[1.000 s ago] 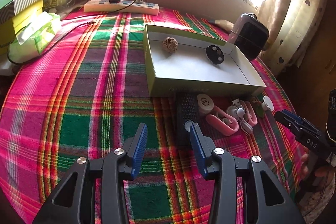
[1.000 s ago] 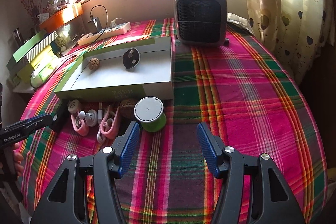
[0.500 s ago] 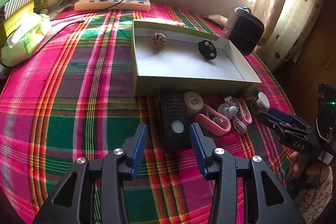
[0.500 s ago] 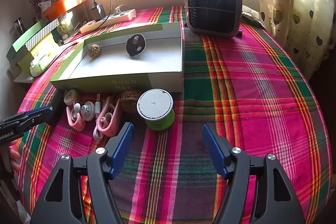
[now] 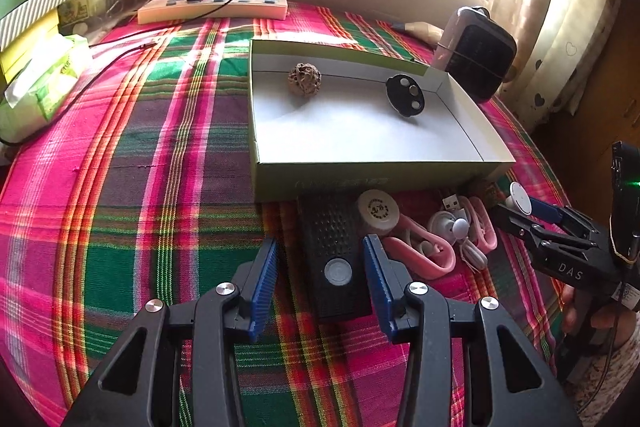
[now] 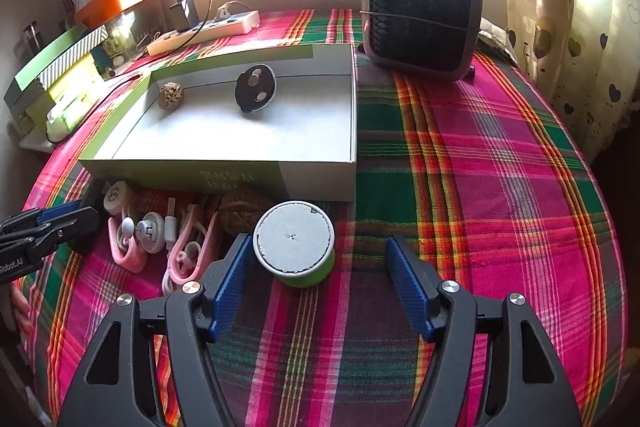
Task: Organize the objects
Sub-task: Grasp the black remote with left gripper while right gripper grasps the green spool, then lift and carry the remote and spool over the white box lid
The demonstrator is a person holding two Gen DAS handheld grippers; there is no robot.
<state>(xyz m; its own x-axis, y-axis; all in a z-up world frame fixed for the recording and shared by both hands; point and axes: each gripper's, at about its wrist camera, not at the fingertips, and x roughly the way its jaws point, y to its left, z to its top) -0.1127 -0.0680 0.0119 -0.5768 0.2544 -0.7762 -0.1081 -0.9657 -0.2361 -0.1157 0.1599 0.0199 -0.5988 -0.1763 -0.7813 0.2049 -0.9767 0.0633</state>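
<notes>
A shallow green box (image 5: 360, 181) (image 6: 200, 175) holds a walnut (image 5: 304, 78) and a black disc (image 5: 405, 95). In front of it lie a black perforated device (image 5: 336, 259), a white round cap (image 5: 378, 211), pink ear hooks (image 5: 420, 251) with a white cable, another walnut (image 6: 240, 207) and a green spool with a white top (image 6: 294, 243). My left gripper (image 5: 320, 277) is open, and the black device lies between its fingers, close to the right pad. My right gripper (image 6: 318, 281) is open, with the spool between its fingers, near the left pad.
A dark fan heater (image 6: 420, 23) stands behind the box at the right. At the back are a power strip (image 5: 212, 7) with a charger, stacked boxes and a tissue pack (image 5: 40, 83) on the left. A curtain hangs on the right. The plaid cloth covers the round table.
My left gripper shifted right, so the black device now lies between its fingers. My right gripper's jaws widened and came forward around the green spool.
</notes>
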